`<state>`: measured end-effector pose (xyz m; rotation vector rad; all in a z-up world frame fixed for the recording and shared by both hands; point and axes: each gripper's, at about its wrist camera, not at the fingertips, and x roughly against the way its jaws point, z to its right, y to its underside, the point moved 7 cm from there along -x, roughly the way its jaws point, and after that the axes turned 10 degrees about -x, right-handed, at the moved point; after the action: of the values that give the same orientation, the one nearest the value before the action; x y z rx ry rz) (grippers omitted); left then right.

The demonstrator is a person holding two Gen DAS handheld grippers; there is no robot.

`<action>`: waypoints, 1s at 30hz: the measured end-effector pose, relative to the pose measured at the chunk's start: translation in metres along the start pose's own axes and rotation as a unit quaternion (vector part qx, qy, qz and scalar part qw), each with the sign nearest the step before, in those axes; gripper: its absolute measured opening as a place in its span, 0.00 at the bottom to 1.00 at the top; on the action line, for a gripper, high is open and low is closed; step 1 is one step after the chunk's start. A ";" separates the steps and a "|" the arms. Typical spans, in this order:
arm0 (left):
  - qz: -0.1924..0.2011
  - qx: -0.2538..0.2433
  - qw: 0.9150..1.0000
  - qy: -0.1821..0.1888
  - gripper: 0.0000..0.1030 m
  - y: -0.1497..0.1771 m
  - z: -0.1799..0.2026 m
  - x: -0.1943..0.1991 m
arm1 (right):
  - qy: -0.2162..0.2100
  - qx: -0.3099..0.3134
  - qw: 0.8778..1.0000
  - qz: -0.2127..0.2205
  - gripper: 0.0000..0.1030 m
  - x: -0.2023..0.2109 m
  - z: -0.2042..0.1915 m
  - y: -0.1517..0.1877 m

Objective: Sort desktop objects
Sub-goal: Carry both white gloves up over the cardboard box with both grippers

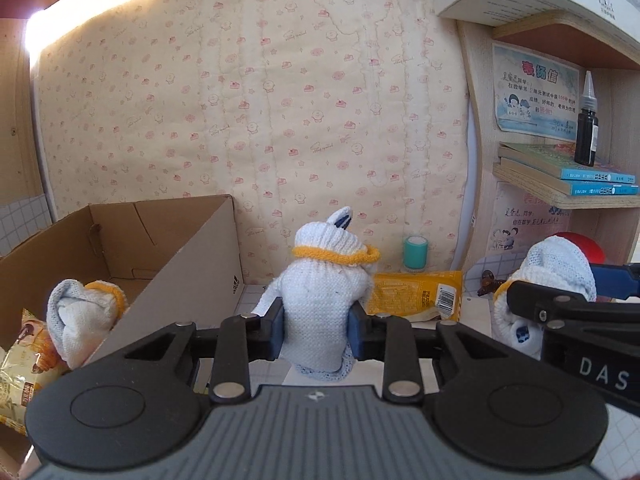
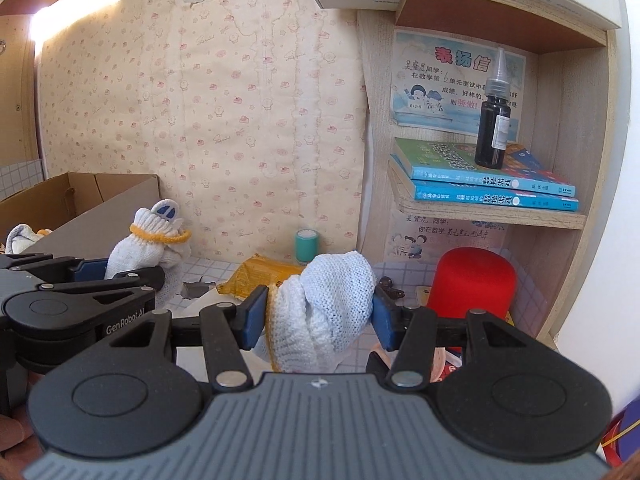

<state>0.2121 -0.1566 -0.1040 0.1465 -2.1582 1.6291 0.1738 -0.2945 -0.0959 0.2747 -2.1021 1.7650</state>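
My left gripper [image 1: 318, 330] is clamped on a rolled white glove [image 1: 322, 280], its blue pads pressing both flanks of the bundle. The roll stands upright between my fingers, its long axis running straight up, with the yellow cuff band near the top. My right gripper [image 2: 320, 318] squeezes a second glove roll [image 2: 326, 312], and this one lies slumped, its yellow edge turned toward my left finger.

What the next move turns on is the cardboard box [image 1: 168, 240]. From my left gripper it sits just ahead and to the left, its near wall slanting across that side, with a third glove roll [image 1: 82, 320] already resting inside on a snack bag [image 1: 24, 368]. From my right gripper the same box lies well off to the left, beyond my other gripper, so my left hand is the nearer one. I judge it should swing left over the wall and let go first, the right one following.

Ahead of both grippers, on the desk, a yellow packet [image 1: 416, 294] lies flat and a teal tape roll [image 1: 415, 254] stands behind it near the wallpaper. To the right of my right gripper stands a red cylinder [image 2: 472, 284] under the shelf [image 2: 492, 214]; something small and dark lies beside it, perhaps a hair clip, though I cannot make it out.
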 end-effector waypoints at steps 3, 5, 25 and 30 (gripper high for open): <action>0.010 0.007 1.000 -0.009 0.31 -0.003 -0.010 0.017 | -0.007 0.005 1.000 0.012 0.51 0.014 -0.010 -0.007; 0.018 0.010 1.000 -0.015 0.31 -0.006 -0.017 0.030 | -0.013 0.007 1.000 0.021 0.51 0.023 -0.016 -0.012; 0.058 0.047 0.991 -0.115 0.31 0.004 -0.122 0.129 | -0.130 0.057 0.988 0.058 0.51 0.084 -0.141 -0.032; 0.053 0.060 0.987 -0.137 0.31 0.016 -0.153 0.139 | -0.156 0.071 0.984 0.055 0.51 0.084 -0.180 -0.029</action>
<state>0.1234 0.0153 -0.0297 0.3132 -2.3001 1.8969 0.1375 -0.1164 -0.0101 0.5152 -2.2409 2.0546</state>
